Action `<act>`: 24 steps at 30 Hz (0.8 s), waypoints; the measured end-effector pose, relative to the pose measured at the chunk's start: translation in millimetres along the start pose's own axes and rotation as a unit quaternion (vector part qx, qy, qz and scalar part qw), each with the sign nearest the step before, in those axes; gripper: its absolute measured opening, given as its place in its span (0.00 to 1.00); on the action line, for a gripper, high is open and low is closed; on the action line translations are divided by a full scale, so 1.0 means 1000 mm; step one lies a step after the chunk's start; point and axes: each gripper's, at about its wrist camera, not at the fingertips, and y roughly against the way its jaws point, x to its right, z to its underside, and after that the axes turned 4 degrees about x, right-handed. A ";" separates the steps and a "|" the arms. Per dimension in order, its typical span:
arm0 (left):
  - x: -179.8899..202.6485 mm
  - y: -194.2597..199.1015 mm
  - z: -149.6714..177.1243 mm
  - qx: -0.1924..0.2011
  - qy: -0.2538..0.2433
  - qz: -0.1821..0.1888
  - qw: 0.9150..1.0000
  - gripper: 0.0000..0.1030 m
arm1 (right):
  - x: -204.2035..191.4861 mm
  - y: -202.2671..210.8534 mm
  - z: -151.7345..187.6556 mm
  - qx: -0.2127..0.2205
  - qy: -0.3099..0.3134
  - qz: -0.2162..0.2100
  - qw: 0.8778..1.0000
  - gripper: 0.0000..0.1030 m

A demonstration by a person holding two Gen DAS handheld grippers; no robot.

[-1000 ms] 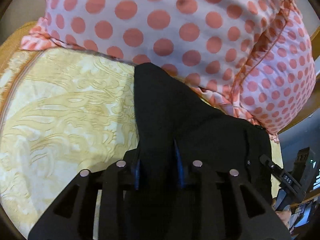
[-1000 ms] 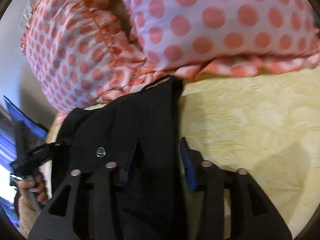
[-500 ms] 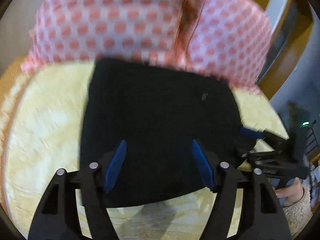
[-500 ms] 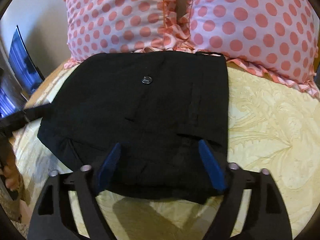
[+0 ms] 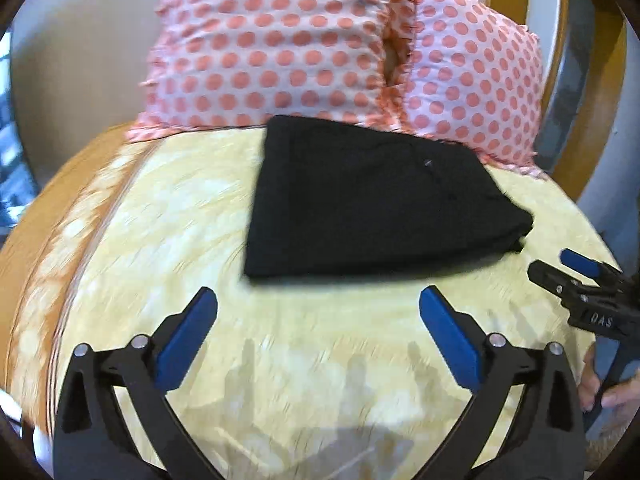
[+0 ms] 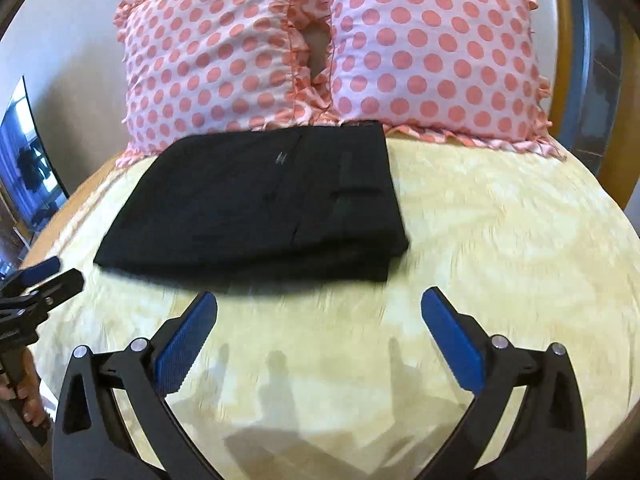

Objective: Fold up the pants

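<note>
The black pants (image 5: 368, 196) lie folded into a compact rectangle on the yellow bedspread (image 5: 168, 248), their far edge against the pillows. They also show in the right wrist view (image 6: 264, 200). My left gripper (image 5: 318, 304) is open and empty, held back from the pants' near edge. My right gripper (image 6: 319, 304) is open and empty too, a little short of the pants' near edge. The right gripper shows at the right edge of the left wrist view (image 5: 576, 276). The left gripper shows at the left edge of the right wrist view (image 6: 40, 280).
Two pink pillows with coral dots (image 6: 328, 48) lean against a wooden headboard (image 5: 588, 92) behind the pants. The bedspread (image 6: 500, 240) spreads wide around the pants. A dark screen (image 6: 28, 160) stands beyond the bed's left side.
Both grippers have let go of the pants, opened wide and pulled back toward the near side of the bed. The pants now lie flat and folded.
</note>
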 end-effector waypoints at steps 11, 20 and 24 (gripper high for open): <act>0.004 0.005 0.039 -0.010 -0.023 -0.043 0.999 0.98 | -0.033 0.016 0.035 0.005 0.033 0.020 0.999 0.99; 0.009 -0.007 0.052 -0.035 -0.031 -0.035 0.998 0.98 | -0.036 0.008 0.044 -0.006 0.032 0.020 0.999 0.99; 0.010 -0.004 0.058 -0.013 -0.037 -0.035 0.999 0.98 | -0.036 0.010 0.047 0.004 0.030 0.021 0.999 0.99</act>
